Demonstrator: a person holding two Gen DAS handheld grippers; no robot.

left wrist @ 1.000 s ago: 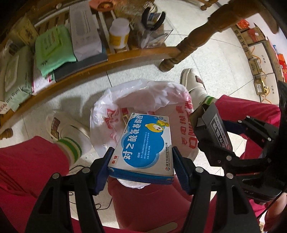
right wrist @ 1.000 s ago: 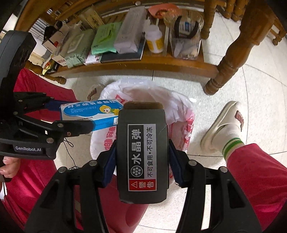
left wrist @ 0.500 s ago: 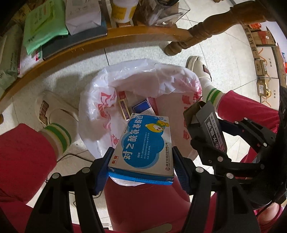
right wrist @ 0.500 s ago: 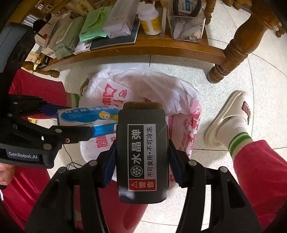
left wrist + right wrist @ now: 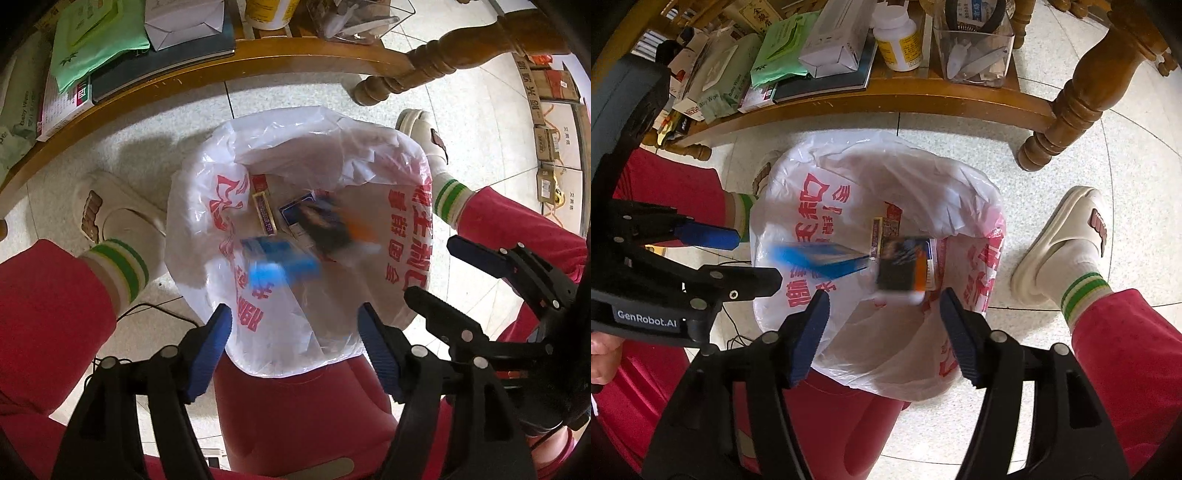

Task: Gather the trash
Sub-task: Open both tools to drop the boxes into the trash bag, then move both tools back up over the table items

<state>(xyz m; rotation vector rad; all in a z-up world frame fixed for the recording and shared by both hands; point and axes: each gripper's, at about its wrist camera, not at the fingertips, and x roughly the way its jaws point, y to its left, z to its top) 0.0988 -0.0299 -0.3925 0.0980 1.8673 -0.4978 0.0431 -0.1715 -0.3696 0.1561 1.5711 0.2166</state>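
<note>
Now the blue box (image 5: 280, 264) and dark pack (image 5: 901, 271) blur inside the white bin bag (image 5: 369, 147), directly below both spreading, empty grippers: left gripper (image 5: 295, 332) over the box, right gripper (image 5: 882, 317) over the pack.

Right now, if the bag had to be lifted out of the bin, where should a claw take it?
Probably the plastic bag's slack rim draped over the red bin's near edge, pinched from above on the near side: there the film hangs loose outside the wall, free to close on.
</note>
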